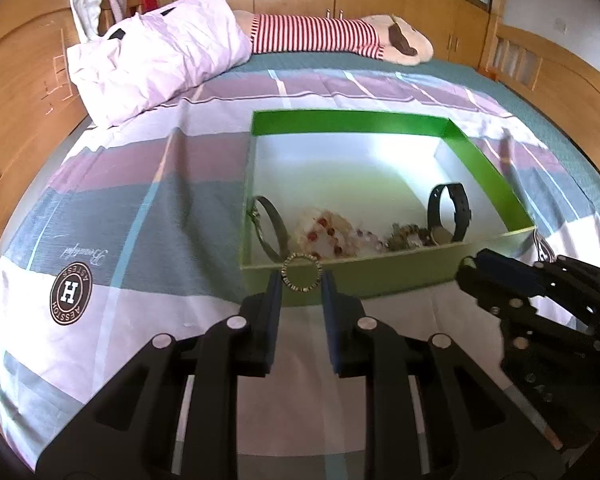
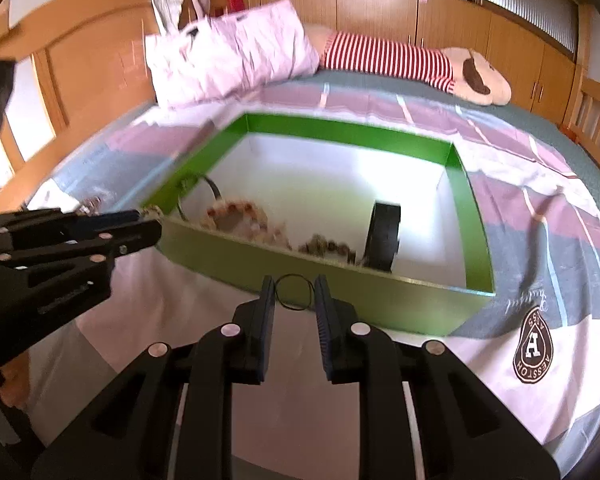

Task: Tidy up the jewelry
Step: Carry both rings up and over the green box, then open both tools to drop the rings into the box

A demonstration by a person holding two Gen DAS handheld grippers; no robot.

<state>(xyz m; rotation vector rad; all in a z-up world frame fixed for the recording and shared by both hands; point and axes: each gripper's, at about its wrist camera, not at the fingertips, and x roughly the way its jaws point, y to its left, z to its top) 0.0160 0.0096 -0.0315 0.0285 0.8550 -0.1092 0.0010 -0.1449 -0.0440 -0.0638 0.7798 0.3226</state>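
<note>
**Two rings held at the box's near wall**

Left gripper (image 1: 301, 285) pinches a beaded ring (image 1: 301, 273) between its fingertips, just short of the green box (image 1: 380, 276). Right gripper (image 2: 295, 295) likewise clamps a thin dark ring (image 2: 295, 293) before that wall. To do this well, I'd lift each clear over the rim, then release beside the black watch (image 1: 449, 212), away from the bead pile.

Right gripper (image 2: 295, 294) around thin ring (image 2: 295, 293) (dark)
</note>
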